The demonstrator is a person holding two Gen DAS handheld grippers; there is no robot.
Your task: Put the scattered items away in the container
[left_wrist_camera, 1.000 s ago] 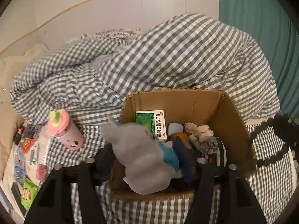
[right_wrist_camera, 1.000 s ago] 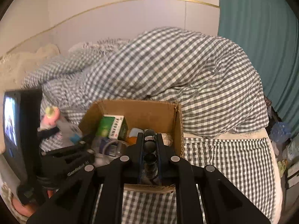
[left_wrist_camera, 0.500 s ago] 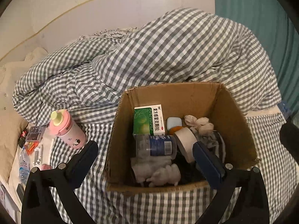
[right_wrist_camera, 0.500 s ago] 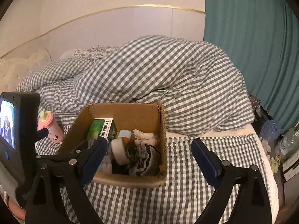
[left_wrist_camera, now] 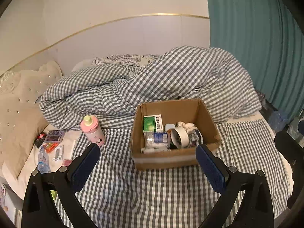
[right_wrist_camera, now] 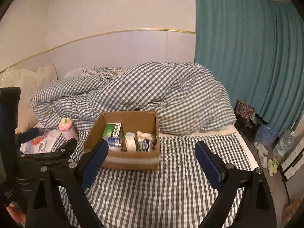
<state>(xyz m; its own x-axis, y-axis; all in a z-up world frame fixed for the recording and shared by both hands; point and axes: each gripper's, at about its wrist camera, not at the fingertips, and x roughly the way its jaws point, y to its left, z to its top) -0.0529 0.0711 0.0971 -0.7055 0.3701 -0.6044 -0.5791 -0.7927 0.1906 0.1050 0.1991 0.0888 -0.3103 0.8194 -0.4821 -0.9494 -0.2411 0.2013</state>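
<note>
Both of your grippers hang back from the cardboard box (left_wrist_camera: pixel 176 157) with nothing between the jaws. The left gripper (left_wrist_camera: pixel 147 165) stands wide, and the right gripper (right_wrist_camera: pixel 151 160) has just been opening its jaws and now stands wide too, empty. That fits a drop-off: the box sits on the checked bed sheet (left_wrist_camera: pixel 152 195) in the middle of the bed, where either hand can reach it, and it already holds a green medicine carton (left_wrist_camera: pixel 153 122), a small plastic bottle (left_wrist_camera: pixel 156 138), a roll of tape (left_wrist_camera: pixel 179 136) and some crumpled cloth (left_wrist_camera: pixel 187 126).

The work is not done, by the look of it. The pink bottle (left_wrist_camera: pixel 92 130) stands upright on the bed just to the left of the box, apart from it, and beyond it a scatter of small packets (left_wrist_camera: pixel 53 142) lies near the pillow (left_wrist_camera: pixel 17 114) — all on your left hand's side, so that hand seems the natural one to fetch them. The bottle is tall and round, so a grip across its body, low down, would likely hold it steadier than one at the cap. The heaped duvet (left_wrist_camera: pixel 161 83) behind the box may hide further items; you cannot tell from here.
</note>
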